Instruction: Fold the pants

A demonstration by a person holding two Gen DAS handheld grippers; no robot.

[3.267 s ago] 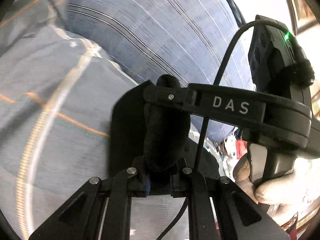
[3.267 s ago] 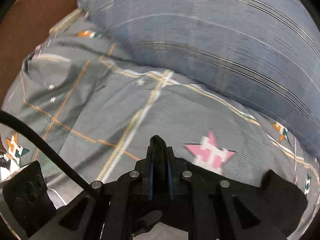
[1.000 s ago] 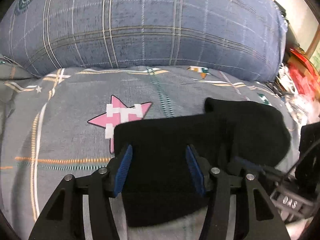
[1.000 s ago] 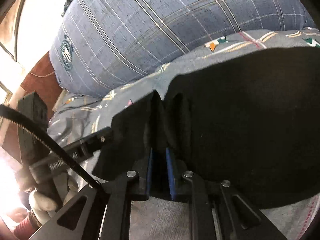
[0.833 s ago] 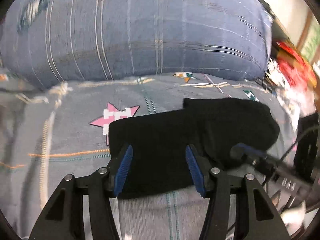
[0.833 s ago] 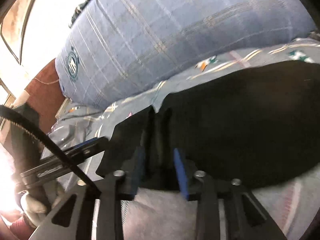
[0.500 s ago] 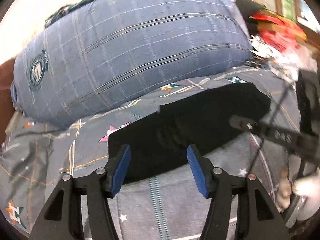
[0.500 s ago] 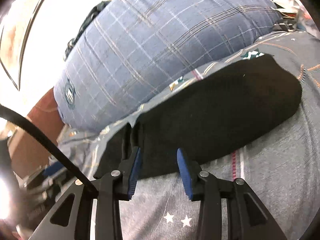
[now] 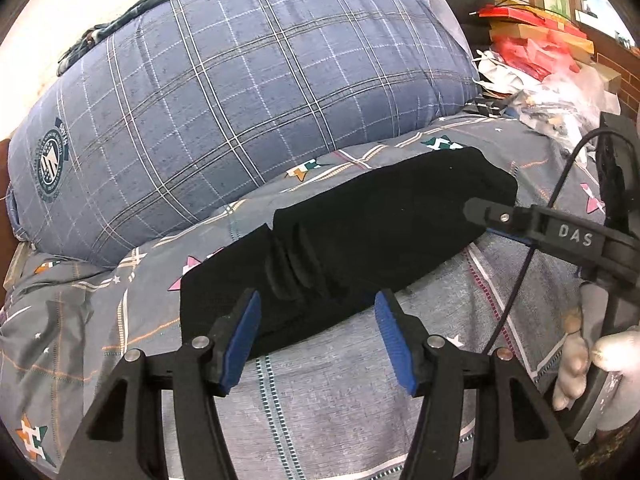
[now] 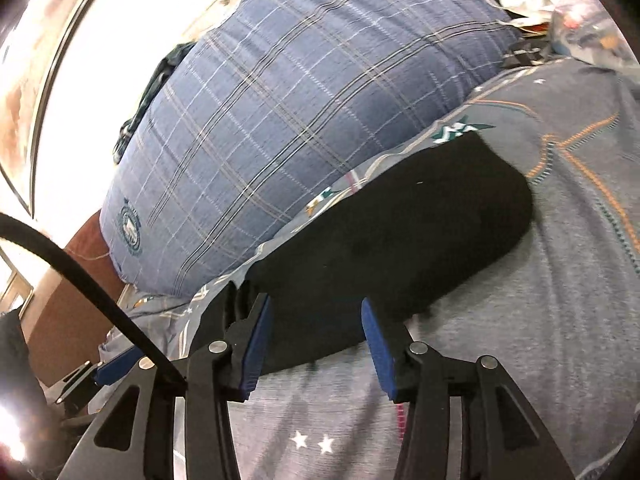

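Presently we found the folded black pants (image 9: pixel 360 240) lying on the bedsheet (image 9: pixel 360 408) before the plaid pillow (image 9: pixel 240 100), long axis left to right, with left gripper (image 9: pixel 318 338) and right gripper (image 10: pixel 316 338) both spread apart, empty, just short of the near edge.

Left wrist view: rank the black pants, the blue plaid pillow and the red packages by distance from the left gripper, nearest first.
From the left gripper, jaws open:
1. Black pants, folded on the bedsheet just ahead of the fingertips.
2. Blue plaid pillow, behind the pants, filling the upper left and centre.
3. Red packages, far upper right, in the clutter past the pillow's end.
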